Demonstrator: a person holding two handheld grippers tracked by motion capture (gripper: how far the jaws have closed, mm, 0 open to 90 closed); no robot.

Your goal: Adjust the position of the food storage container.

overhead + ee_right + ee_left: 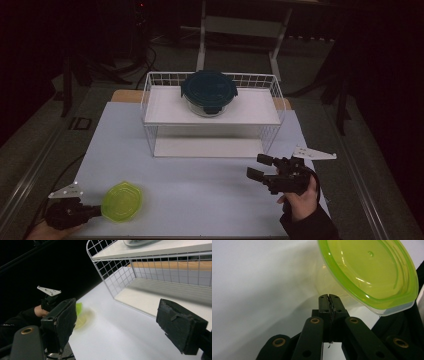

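Overhead, white table [200, 185] amid dark room.

My left hand-held gripper [97, 211] low, near me, jaws pressed together. My right hand-held gripper [260, 167] level, jaws wide apart.

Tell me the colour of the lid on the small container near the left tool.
Translucent lime green lid, clearest in the left gripper view.
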